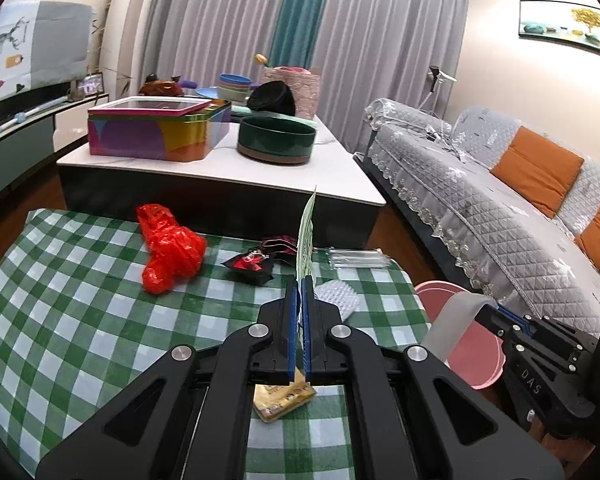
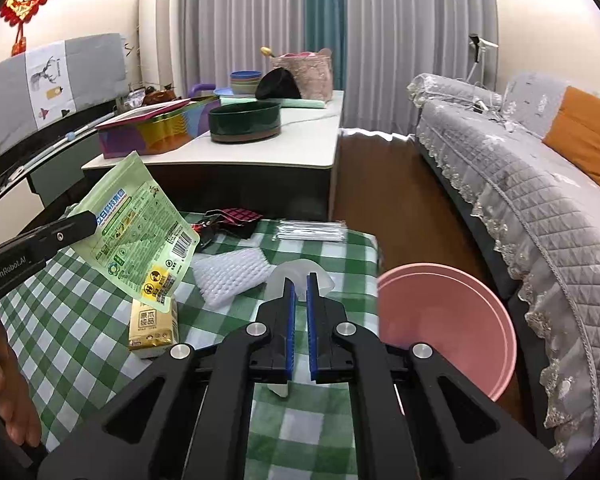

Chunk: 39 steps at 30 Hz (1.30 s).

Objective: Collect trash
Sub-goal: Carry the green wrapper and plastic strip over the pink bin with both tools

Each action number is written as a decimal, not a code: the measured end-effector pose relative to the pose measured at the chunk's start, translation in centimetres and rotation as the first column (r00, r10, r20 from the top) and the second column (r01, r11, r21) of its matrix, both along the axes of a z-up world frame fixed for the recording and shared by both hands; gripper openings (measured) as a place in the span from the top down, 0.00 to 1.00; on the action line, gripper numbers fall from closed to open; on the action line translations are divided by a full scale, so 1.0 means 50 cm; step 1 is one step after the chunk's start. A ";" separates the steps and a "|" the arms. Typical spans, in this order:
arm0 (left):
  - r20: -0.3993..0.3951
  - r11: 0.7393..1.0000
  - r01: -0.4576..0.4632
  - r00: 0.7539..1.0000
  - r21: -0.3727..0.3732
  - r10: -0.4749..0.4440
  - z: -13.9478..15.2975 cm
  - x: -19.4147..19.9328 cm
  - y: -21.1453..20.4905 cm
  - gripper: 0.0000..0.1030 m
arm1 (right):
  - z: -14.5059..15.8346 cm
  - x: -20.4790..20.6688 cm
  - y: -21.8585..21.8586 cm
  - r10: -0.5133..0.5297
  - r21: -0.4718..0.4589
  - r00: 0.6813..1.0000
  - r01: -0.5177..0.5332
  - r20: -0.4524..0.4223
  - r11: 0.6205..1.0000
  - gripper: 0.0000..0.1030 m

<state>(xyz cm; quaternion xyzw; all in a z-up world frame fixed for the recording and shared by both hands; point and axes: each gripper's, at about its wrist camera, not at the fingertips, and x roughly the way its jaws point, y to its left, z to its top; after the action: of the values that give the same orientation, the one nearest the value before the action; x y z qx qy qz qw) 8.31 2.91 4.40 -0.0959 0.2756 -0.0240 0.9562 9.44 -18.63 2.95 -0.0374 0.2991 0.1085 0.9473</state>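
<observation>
My left gripper [image 1: 300,280] jaws pinch the green pouch [image 2: 140,232]; my right gripper [image 2: 300,280] jaws pinch a translucent scrap [image 2: 302,276]. Pink bin [image 2: 452,320] at three o'clock looks empty. Red bag [image 1: 168,248], at ten o'clock in the left view, and tissue pack [image 2: 154,326] remain on the bench [image 1: 80,340].

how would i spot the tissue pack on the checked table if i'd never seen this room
Find the low table with the green checked cloth, beside the pink basin. On its near part, just under the green pouch held up by the left gripper, lies the tissue pack. It is the only small gold-and-cream block there; the white foam pad next to it is flat and bumpy.
</observation>
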 end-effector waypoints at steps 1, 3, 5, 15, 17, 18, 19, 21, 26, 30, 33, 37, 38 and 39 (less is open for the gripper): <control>0.002 1.000 0.005 1.000 0.003 -0.005 0.001 -0.003 -0.006 0.98 | 0.001 -0.003 -0.005 -0.004 -0.001 1.000 0.004 0.002 1.000 0.95; 0.004 1.000 0.015 1.000 0.007 -0.015 0.002 -0.005 -0.015 0.98 | 0.005 -0.008 -0.018 -0.014 -0.003 1.000 0.014 0.007 1.000 0.95; 0.005 1.000 0.022 1.000 0.010 -0.022 0.002 -0.006 -0.023 0.98 | 0.007 -0.011 -0.032 -0.028 -0.002 1.000 0.028 0.008 1.000 0.95; -0.009 0.998 0.061 0.998 0.027 -0.061 -0.008 -0.004 -0.065 0.98 | 0.025 -0.023 -0.098 -0.091 0.032 0.995 0.090 0.028 0.995 0.95; -0.007 0.997 0.069 0.998 0.032 -0.069 -0.006 -0.003 -0.077 0.98 | 0.026 -0.025 -0.110 -0.100 0.035 0.995 0.099 0.029 0.995 0.95; -0.006 0.997 0.073 0.997 0.034 -0.073 -0.005 -0.003 -0.083 0.98 | 0.026 -0.025 -0.116 -0.104 0.038 0.994 0.103 0.029 0.994 0.95; -0.003 0.996 0.080 0.997 0.036 -0.080 -0.003 -0.004 -0.090 0.98 | 0.026 -0.026 -0.124 -0.109 0.040 0.994 0.108 0.028 0.993 0.95; 0.000 0.995 0.089 0.996 0.039 -0.089 -0.001 -0.004 -0.100 0.98 | 0.025 -0.028 -0.135 -0.117 0.042 0.993 0.116 0.029 0.992 0.95; -0.001 0.992 0.118 0.993 0.047 -0.118 -0.003 -0.003 -0.130 0.98 | 0.029 -0.035 -0.167 -0.145 0.049 0.989 0.143 0.037 0.988 0.95; -0.007 0.989 0.140 0.990 0.050 -0.140 -0.005 0.001 -0.154 0.98 | 0.032 -0.039 -0.190 -0.166 0.052 0.985 0.164 0.043 0.985 0.95; -0.008 0.987 0.151 0.988 0.051 -0.151 -0.005 0.002 -0.167 0.98 | 0.033 -0.040 -0.209 -0.187 0.057 0.981 0.184 0.046 0.981 0.95; -0.013 0.984 0.171 0.985 0.057 -0.170 -0.007 0.002 -0.188 0.98 | 0.034 -0.038 -0.228 -0.206 0.063 0.977 0.203 0.048 0.977 0.95; -0.015 0.983 0.174 0.985 0.058 -0.174 -0.008 0.004 -0.192 0.98 | 0.035 -0.037 -0.233 -0.211 0.068 0.976 0.207 0.047 0.976 0.95; -0.018 0.982 0.180 0.984 0.060 -0.179 -0.010 0.004 -0.196 0.98 | 0.035 -0.037 -0.236 -0.214 0.070 0.976 0.210 0.048 0.975 0.95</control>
<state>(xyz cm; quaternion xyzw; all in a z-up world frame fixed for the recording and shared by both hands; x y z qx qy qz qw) 8.52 -6.89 3.92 -0.0416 0.2899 -0.1009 0.9508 7.60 -30.44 4.69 0.0225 0.2714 0.0153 0.9621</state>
